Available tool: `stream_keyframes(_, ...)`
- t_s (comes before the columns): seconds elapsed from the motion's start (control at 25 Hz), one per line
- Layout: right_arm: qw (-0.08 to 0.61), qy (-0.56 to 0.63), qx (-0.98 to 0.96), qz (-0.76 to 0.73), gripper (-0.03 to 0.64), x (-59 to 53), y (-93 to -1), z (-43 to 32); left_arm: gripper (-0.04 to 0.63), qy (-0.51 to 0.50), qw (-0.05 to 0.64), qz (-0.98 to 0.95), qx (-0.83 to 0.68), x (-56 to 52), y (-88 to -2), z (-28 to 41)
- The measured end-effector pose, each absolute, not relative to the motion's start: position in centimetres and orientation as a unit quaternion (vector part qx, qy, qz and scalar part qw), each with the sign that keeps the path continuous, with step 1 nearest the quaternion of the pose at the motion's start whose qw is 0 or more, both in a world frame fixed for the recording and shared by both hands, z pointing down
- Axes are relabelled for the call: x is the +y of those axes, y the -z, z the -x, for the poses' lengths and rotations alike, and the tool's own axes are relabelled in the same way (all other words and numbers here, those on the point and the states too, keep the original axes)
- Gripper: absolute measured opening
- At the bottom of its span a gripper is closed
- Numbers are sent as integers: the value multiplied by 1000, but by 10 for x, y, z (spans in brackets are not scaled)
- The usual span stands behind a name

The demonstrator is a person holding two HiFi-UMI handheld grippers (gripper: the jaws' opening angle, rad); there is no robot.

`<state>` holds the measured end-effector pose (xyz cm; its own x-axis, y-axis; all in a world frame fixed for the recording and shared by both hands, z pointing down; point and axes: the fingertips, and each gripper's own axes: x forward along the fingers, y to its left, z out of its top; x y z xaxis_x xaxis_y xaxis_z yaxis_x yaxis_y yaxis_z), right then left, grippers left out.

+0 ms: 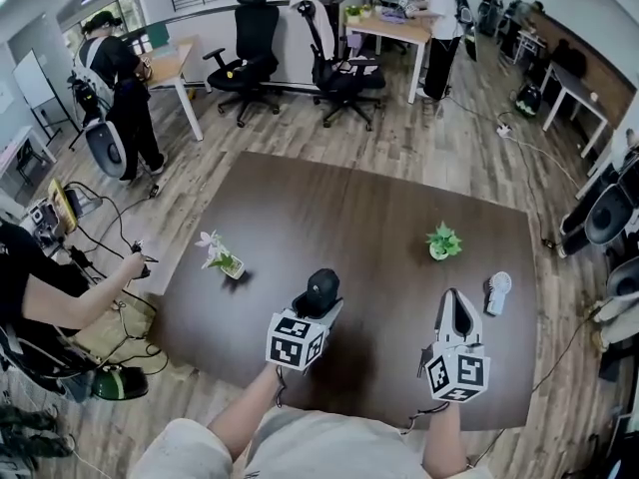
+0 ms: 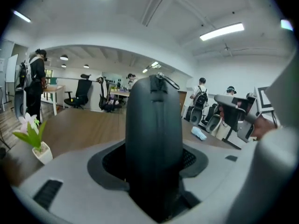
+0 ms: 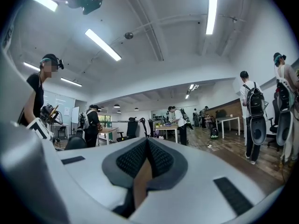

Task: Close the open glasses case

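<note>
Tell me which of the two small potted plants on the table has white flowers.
The left potted plant, by the dark brown table's left edge: it carries pale white blooms. The right potted plant shows only green leaves.

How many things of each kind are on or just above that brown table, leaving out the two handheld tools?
potted plants: 2
glasses case: 1
small white object, too small to identify: 1
Total: 4

The glasses case (image 2: pixel 154 139) has its lower end buried between the jaws of the left gripper (image 1: pixel 323 305). The white thing (image 1: pixel 498 292) near the right edge of the table (image 1: pixel 300 208) is too small to identify.
</note>
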<state>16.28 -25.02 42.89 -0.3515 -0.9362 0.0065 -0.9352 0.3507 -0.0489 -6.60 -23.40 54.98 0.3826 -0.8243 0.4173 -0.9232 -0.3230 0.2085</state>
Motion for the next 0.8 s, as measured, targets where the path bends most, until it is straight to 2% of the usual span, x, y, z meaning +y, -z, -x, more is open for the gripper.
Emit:
stream_keyframes(0.2,3,21,828,560,2,-248,-432,-156,264,-165,320,-787,-501,-222,-614,47)
stream_keyframes(0.4,-4,22,832,554,2,-245,-435,-152,264,-182,401,-763,-474,-213,-657,37)
stream_keyframes(0.8,-9,31,835,549,2,-244,-445,-147,267,-188,458,-734,-465,-211,-694,35)
